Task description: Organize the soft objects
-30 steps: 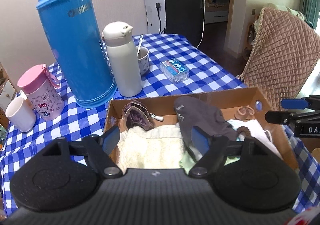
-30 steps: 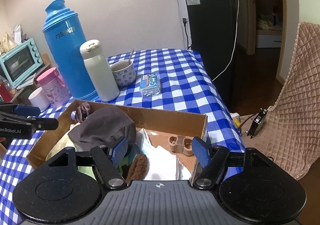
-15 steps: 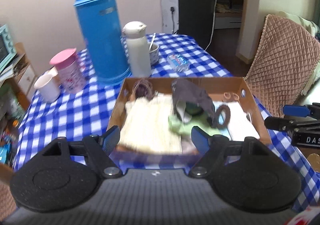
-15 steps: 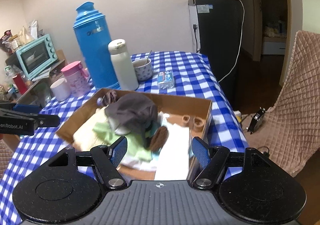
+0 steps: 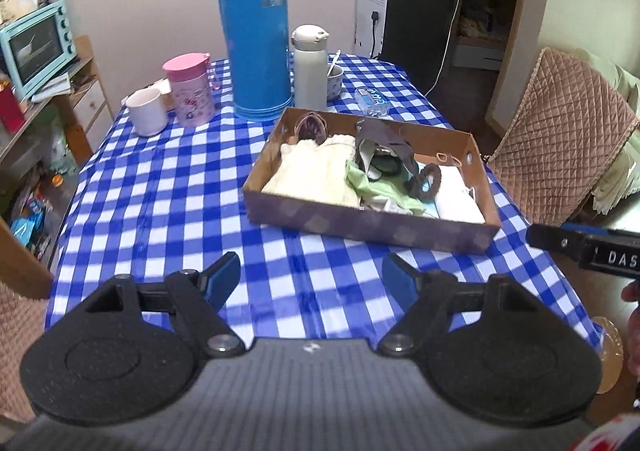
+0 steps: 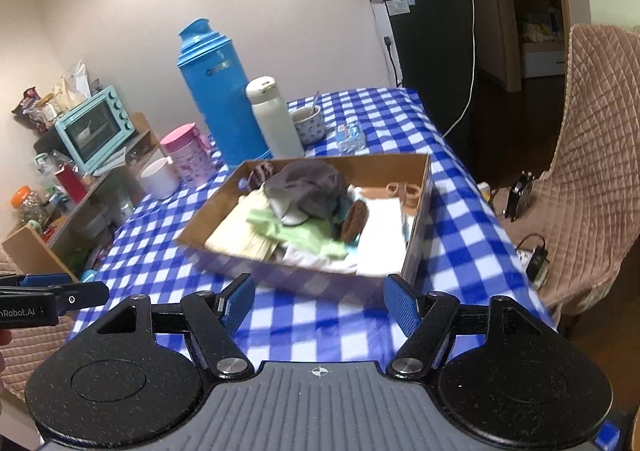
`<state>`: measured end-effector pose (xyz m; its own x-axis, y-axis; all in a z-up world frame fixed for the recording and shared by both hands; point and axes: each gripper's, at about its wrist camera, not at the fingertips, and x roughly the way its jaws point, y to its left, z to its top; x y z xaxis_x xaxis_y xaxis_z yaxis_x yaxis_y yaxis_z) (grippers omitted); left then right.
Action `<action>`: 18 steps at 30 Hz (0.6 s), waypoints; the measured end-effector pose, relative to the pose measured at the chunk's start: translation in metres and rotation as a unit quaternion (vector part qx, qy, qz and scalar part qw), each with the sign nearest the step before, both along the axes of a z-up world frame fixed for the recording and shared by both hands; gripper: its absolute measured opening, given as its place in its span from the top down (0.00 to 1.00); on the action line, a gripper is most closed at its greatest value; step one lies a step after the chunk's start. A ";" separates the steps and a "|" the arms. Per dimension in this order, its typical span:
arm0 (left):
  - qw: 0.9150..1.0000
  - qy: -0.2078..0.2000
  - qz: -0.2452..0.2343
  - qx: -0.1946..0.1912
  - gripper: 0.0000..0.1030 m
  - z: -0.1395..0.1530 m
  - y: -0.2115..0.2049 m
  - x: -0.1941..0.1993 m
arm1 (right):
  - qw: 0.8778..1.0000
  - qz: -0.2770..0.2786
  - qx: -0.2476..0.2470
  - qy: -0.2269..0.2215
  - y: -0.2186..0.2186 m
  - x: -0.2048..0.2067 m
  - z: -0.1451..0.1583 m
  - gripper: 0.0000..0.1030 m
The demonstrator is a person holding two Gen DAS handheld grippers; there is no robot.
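Observation:
A shallow cardboard box (image 5: 372,223) (image 6: 418,251) sits on the blue-checked table, filled with soft things: a cream towel (image 5: 312,171), a grey garment (image 5: 384,143) (image 6: 308,183), a light green cloth (image 5: 372,187) (image 6: 296,231), a brown scrunchie (image 5: 428,181) (image 6: 354,219) and white cloth (image 6: 380,247). My left gripper (image 5: 310,279) hangs open over the tablecloth in front of the box, nothing between its fingers. My right gripper (image 6: 318,305) is open too, held back from the box's near wall with nothing in it.
Behind the box stand a tall blue thermos (image 5: 256,35), a white flask (image 5: 310,65), a bowl with a spoon (image 5: 334,81), a pink cup (image 5: 190,89) and a white mug (image 5: 146,111). A quilted chair (image 5: 560,135) is at right. A teal oven (image 6: 94,129) sits on a shelf at left.
Both grippers have pulled back and up from over the box. The box now lies well ahead of them, with tablecloth between. Both stay open.

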<state>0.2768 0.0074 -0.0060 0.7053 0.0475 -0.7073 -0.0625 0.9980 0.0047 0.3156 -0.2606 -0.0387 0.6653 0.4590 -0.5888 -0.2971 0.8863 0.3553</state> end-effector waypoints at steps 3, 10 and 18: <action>1.000 -0.004 0.001 0.003 0.26 0.003 0.003 -0.023 | 1.000 0.004 0.001 0.008 0.006 -0.022 0.003 0.31; 1.000 0.005 -0.004 0.010 0.26 0.007 0.013 -0.084 | 1.000 0.009 -0.005 0.013 0.024 -0.083 0.013 0.31; 1.000 0.004 0.003 0.025 0.27 0.015 0.025 -0.160 | 0.999 0.018 -0.019 0.024 0.046 -0.156 0.014 0.31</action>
<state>0.1166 0.0325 0.0090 0.6993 0.0874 -0.7095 -0.0678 0.9961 0.0559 0.1592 -0.2145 -0.0243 0.6197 0.4583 -0.6371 -0.3122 0.8887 0.3357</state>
